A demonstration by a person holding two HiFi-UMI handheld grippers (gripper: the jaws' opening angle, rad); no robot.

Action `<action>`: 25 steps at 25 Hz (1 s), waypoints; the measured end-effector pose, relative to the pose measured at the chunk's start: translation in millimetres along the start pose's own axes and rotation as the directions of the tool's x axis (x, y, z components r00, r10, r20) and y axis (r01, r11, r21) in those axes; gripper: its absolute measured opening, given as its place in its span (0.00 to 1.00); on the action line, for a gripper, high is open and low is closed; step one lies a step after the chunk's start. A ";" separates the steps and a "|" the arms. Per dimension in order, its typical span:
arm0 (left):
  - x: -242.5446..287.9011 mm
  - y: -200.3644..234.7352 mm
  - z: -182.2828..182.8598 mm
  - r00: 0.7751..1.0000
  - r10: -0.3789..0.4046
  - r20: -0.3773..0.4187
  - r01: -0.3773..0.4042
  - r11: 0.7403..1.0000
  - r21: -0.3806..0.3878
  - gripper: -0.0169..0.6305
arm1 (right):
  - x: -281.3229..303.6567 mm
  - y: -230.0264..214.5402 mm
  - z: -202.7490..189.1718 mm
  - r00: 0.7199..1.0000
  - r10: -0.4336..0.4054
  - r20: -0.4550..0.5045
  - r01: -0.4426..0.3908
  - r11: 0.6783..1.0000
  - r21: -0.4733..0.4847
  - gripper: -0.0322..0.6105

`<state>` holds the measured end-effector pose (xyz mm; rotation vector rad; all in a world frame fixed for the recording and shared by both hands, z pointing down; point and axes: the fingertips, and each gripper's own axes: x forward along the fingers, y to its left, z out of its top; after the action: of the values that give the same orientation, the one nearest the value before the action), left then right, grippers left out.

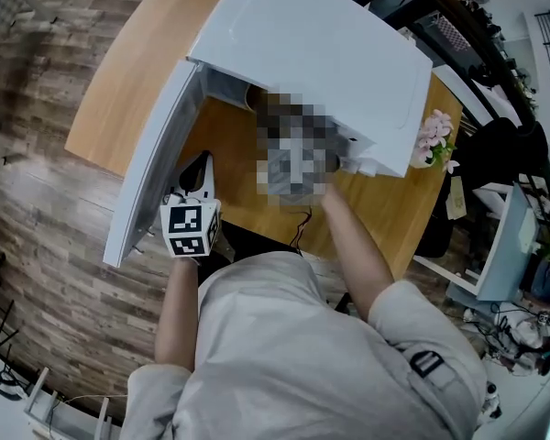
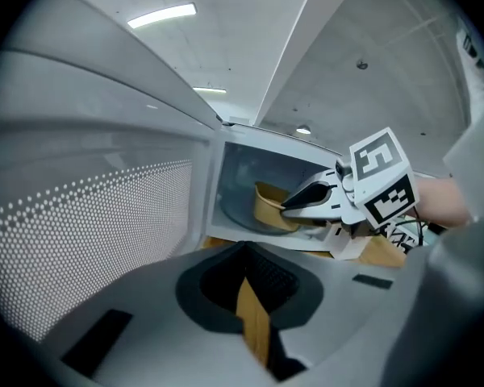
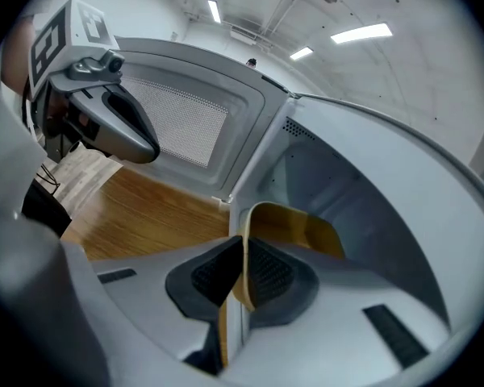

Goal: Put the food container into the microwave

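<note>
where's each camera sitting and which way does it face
Head view: on the person's head, looking steeply down at the microwave; torso and arms show.
Left gripper view: on the left tool, facing the open cavity; the right tool shows.
Right gripper view: on the right tool, facing into the cavity; the left tool shows.
Shared: both gripper views show the food container.

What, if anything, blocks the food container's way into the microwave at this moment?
Nothing visible does. The door is swung wide open. The right gripper, shut on the rim of the food container, holds it inside the cavity of the microwave. The left gripper sits by the door, off that path.
</note>
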<state>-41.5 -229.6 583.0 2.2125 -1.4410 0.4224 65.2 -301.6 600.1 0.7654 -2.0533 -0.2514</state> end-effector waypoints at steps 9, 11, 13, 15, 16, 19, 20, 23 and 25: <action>2.3 9.0 -1.6 1.000 0.025 -0.013 -0.025 1.000 -0.012 0.05 | 14.5 -8.5 2.7 1.000 -0.016 -0.016 0.016 0.999 -0.030 0.10; 2.2 9.4 -2.6 1.000 0.025 -0.015 -0.025 1.000 -0.012 0.05 | 16.9 -10.1 2.9 0.999 -0.027 -0.023 0.026 0.999 -0.047 0.10; 2.6 9.8 -4.1 1.000 0.026 -0.019 -0.026 1.000 -0.014 0.05 | 19.2 -11.1 2.8 0.999 -0.034 -0.026 0.032 0.998 -0.055 0.10; 3.5 9.3 -5.0 0.999 0.026 -0.021 -0.026 1.000 -0.014 0.05 | 21.5 -12.5 1.9 0.999 -0.036 -0.027 0.035 0.998 -0.052 0.10; 3.7 9.2 -5.3 0.999 0.027 -0.022 -0.027 1.000 -0.014 0.05 | 22.6 -13.5 1.2 0.999 -0.038 -0.029 0.037 0.998 -0.051 0.10; 3.0 10.1 -6.7 0.999 0.030 -0.027 -0.030 0.999 -0.016 0.05 | 26.2 -16.3 0.0 0.998 -0.049 -0.040 0.047 0.998 -0.046 0.10; 2.6 10.5 -7.4 0.999 0.030 -0.029 -0.030 0.999 -0.017 0.05 | 27.5 -16.9 -0.1 0.998 -0.052 -0.043 0.050 0.998 -0.043 0.10; 2.1 9.5 -8.8 0.999 0.027 -0.035 -0.027 0.999 -0.025 0.05 | 30.9 -18.6 -1.0 0.997 -0.062 -0.050 0.059 0.997 -0.049 0.11; 2.1 8.1 -7.7 0.999 0.023 -0.035 -0.024 0.999 -0.022 0.05 | 32.7 -20.0 -0.7 0.996 -0.068 -0.052 0.065 0.996 -0.057 0.11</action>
<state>-48.1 -229.8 592.2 2.1625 -1.4480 0.4479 61.1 -337.1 614.0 0.7987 -1.9639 -0.3205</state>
